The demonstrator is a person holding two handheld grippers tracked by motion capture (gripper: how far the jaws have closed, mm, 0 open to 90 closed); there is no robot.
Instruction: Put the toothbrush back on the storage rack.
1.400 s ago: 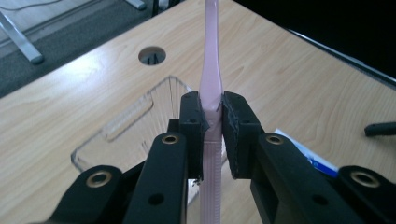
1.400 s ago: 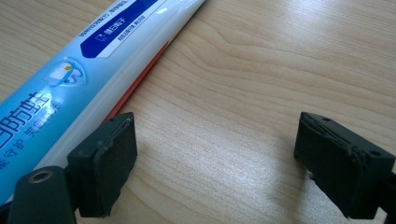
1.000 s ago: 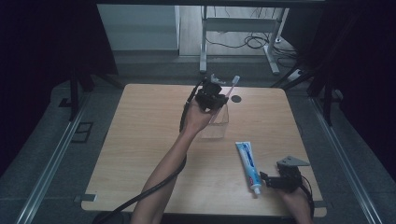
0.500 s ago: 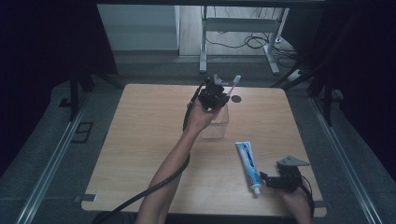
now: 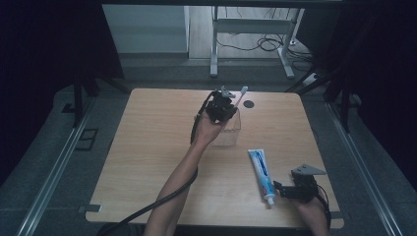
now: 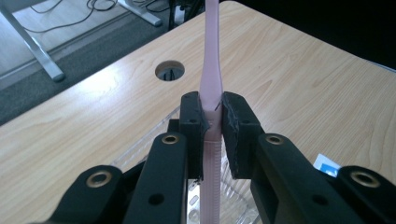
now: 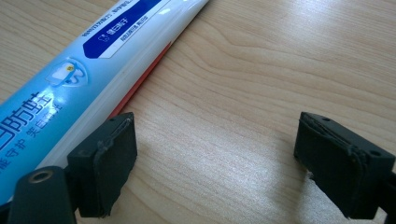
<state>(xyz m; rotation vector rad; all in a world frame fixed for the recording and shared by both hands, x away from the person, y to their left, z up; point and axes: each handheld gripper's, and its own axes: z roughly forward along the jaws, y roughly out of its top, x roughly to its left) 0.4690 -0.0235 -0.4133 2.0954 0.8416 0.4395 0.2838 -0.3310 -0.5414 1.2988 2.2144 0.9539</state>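
Observation:
My left gripper [image 5: 226, 102] is shut on a pale pink toothbrush [image 5: 241, 94], held over the far side of the table. The brush head points up and to the right. In the left gripper view the handle [image 6: 211, 79] runs upright between the pads of my left gripper [image 6: 212, 119]. Just below it is the rim of a clear plastic cup [image 6: 140, 151], which stands on the table under the hand [image 5: 231, 133]. A white and blue toothpaste tube [image 5: 259, 172] lies flat at the front right. My right gripper [image 5: 279, 191] rests open beside its cap end, the tube [image 7: 84, 70] touching its left pad.
A round cable hole [image 5: 249, 103] sits near the table's far edge, right of the cup. The wooden table [image 5: 147, 147] has bare room on its left half. Desk legs and cables [image 5: 255, 44] lie on the floor beyond. Metal rails run along both sides.
My left gripper has sunk slightly with the toothbrush, bringing it lower over the clear cup. The right gripper and the toothpaste tube have not moved.

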